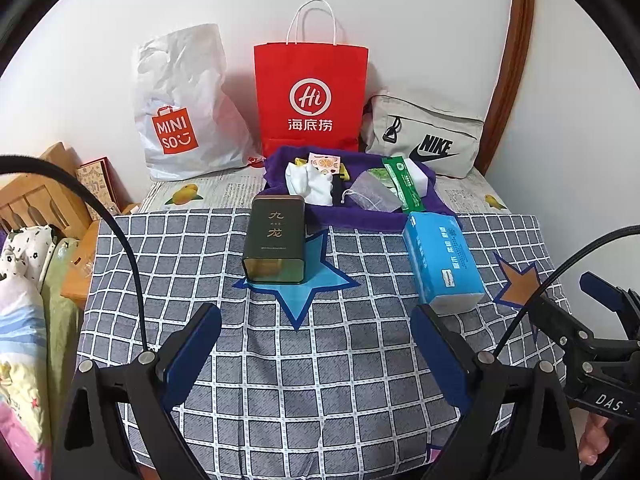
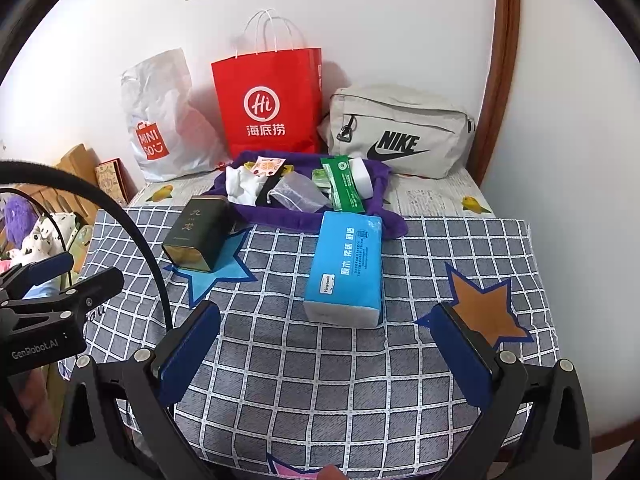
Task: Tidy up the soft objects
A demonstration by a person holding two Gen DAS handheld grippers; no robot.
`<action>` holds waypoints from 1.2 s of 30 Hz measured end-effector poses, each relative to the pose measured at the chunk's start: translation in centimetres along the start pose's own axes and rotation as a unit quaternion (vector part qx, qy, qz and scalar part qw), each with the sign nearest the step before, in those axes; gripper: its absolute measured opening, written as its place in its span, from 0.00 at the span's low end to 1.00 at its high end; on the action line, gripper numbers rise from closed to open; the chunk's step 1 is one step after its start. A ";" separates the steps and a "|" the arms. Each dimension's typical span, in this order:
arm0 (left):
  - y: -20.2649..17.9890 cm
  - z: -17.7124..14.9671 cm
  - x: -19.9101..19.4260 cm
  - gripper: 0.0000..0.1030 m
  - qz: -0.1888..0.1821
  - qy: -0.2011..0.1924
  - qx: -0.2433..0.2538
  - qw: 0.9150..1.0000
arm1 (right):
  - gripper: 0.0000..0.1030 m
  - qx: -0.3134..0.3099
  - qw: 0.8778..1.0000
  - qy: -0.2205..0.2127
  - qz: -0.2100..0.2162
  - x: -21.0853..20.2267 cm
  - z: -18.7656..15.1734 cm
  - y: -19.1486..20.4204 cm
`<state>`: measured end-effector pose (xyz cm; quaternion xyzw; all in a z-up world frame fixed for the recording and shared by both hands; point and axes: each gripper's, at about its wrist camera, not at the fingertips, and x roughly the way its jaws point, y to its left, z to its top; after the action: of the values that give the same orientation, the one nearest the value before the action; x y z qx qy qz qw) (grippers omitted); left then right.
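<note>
Bags (image 1: 311,92) three, tin (image 1: 274,240) one, tissue pack (image 1: 440,260) one.

You read "MINISO" on the orange bag logo of the white plastic bag (image 1: 180,108). The red paper bag (image 1: 310,96) carries a circled "Hi" above "海底捞". The beige pouch (image 1: 424,136) shows "NIKE" with the swoosh. The dark tea tin (image 1: 274,240) bears "九龙" in gold. The blue tissue pack (image 2: 346,264) has white Chinese print too small to read. In the right wrist view, you find "GenRobot.AI" on the left gripper (image 2: 36,320); in the left wrist view, "DAS" on the right gripper (image 1: 600,340).
</note>
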<state>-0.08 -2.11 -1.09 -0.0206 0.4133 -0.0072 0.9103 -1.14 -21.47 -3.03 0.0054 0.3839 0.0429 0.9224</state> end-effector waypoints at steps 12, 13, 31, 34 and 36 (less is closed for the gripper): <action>0.0 0.0 0.0 0.93 -0.001 0.002 0.000 1.000 | 1.00 0.003 1.000 -0.005 0.001 -0.5 0.0 -0.2; 0.0 0.0 0.0 0.93 0.001 0.001 0.001 1.000 | 1.00 0.003 1.000 -0.005 0.002 -0.5 0.0 -0.3; -0.1 0.0 -0.1 0.93 0.000 0.001 0.005 1.000 | 1.00 0.002 1.000 -0.006 0.003 -0.6 0.0 -0.4; -0.1 0.0 -0.1 0.93 0.001 0.001 0.006 1.000 | 1.00 0.004 1.000 -0.006 0.002 -0.6 0.0 -0.5; -0.1 -0.1 -0.2 0.93 0.001 0.001 0.006 1.000 | 1.00 0.004 1.000 -0.006 0.003 -0.7 0.0 -0.5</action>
<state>-0.22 -2.20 -1.00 -0.0150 0.4140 -0.0090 0.9101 -1.56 -22.01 -2.58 0.0103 0.3782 0.0439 0.9246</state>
